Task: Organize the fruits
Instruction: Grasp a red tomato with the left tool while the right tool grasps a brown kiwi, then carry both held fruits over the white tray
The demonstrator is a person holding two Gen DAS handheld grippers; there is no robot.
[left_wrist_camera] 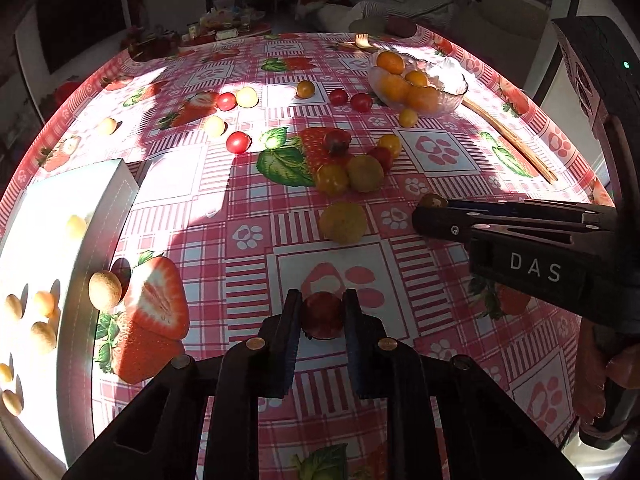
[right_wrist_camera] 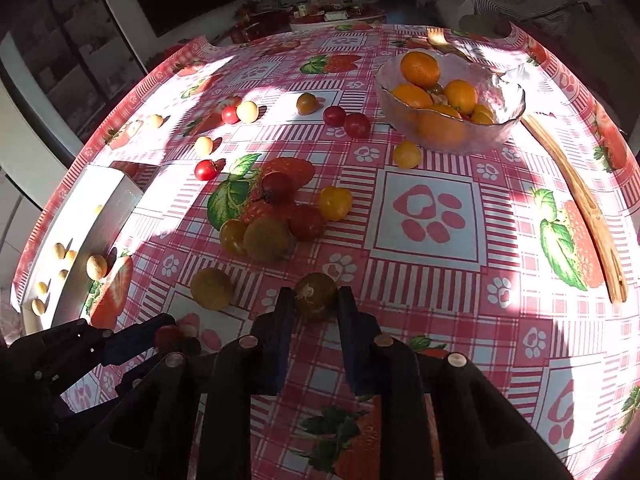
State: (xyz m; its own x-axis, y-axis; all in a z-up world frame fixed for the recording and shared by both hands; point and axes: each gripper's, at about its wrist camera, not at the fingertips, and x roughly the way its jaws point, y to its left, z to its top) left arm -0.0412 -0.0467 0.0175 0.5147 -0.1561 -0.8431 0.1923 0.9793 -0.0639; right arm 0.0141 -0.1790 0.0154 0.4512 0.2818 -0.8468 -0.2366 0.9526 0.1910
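My left gripper (left_wrist_camera: 322,294) is shut on a red cherry tomato (left_wrist_camera: 322,316) low over the tablecloth; in the right wrist view the same gripper (right_wrist_camera: 170,334) and tomato (right_wrist_camera: 167,336) show at lower left. To its right, my right gripper (right_wrist_camera: 316,291) is shut on a dark olive-brown tomato (right_wrist_camera: 316,298); the left wrist view shows that gripper (left_wrist_camera: 420,210) from the side with the dark fruit (left_wrist_camera: 433,200) at its tips. Red, yellow and orange tomatoes (left_wrist_camera: 348,172) lie scattered beyond. A glass bowl (right_wrist_camera: 516,96) holds oranges (right_wrist_camera: 420,68).
A white box (left_wrist_camera: 108,188) with several pale round fruits (left_wrist_camera: 42,304) stands at the left edge, one pale fruit (left_wrist_camera: 105,290) beside it. Wooden tongs (right_wrist_camera: 580,200) lie right of the bowl and a fork (right_wrist_camera: 436,36) behind it. A yellow fruit (left_wrist_camera: 343,222) sits between the grippers.
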